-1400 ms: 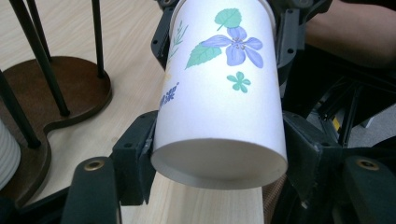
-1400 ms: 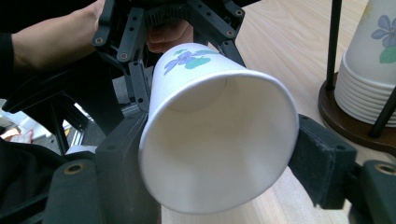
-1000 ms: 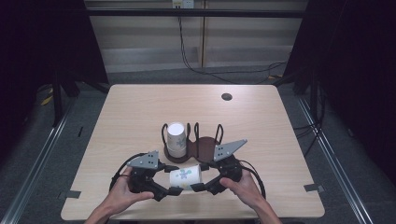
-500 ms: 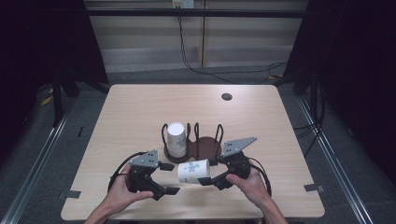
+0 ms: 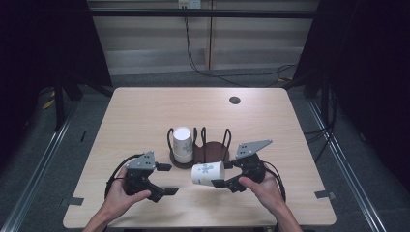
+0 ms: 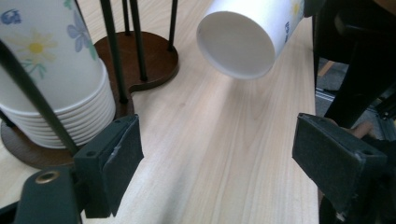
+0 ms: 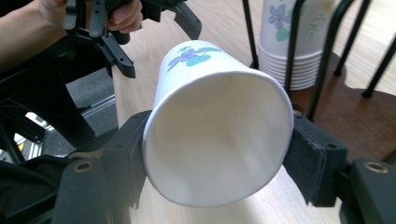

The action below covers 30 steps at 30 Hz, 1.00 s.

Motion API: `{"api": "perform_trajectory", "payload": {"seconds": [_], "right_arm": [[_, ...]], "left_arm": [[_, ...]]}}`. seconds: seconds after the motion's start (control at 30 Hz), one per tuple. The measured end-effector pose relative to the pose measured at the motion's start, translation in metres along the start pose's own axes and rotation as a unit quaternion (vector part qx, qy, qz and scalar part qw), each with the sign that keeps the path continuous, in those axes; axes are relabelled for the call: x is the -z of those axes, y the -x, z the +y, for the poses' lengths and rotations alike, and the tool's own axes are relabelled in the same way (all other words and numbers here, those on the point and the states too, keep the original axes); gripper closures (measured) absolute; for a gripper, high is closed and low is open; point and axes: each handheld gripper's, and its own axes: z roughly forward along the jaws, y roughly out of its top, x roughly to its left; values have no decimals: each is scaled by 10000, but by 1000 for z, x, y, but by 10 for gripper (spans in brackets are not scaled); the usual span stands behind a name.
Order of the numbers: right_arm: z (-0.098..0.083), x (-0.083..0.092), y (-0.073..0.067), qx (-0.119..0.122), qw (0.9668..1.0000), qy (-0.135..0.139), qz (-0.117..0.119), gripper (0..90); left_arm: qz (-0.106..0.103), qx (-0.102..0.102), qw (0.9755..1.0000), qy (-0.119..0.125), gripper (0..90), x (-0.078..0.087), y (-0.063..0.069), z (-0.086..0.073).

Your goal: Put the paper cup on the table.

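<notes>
High view: the person's right hand (image 5: 263, 186) is holding the right gripper (image 5: 220, 173) level above the counter (image 5: 145, 111), pointing toward the left one. Its jaws have just been closing and are pinching a paper cup (image 5: 208, 173) by the rim end. The cup is lying on its side in the air, just in front of the wooden cup holder (image 5: 212, 150), base toward the left gripper (image 5: 167, 179), whose jaws are standing spread with nothing between them. Cup: white, blue-violet flower print; no legible writing. A stack of matching cups (image 5: 183, 144) is sitting in the holder's left bay.
</notes>
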Motion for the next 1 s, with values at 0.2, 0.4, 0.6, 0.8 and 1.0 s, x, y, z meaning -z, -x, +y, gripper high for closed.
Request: {"api": "perform_trajectory", "payload": {"seconds": [0.2,0.4,0.6,0.8,1.0], "right_arm": [[-1,13,6,-68,9996,-121,-247,295],[-7,23,14,-227,9990,-84,-381,295],[-11,30,15,-283,9984,-152,-460,294],[-15,41,21,-366,9971,-237,-625,294],[-21,56,27,-517,9957,-202,-745,293]], "left_arm": [[77,79,9999,112,159,7,-8,-1],[180,216,9993,232,160,14,-12,-5],[50,179,9998,93,160,16,-8,-8],[379,259,9989,83,160,20,-11,-10],[380,301,9988,66,160,21,-11,-11]]}}
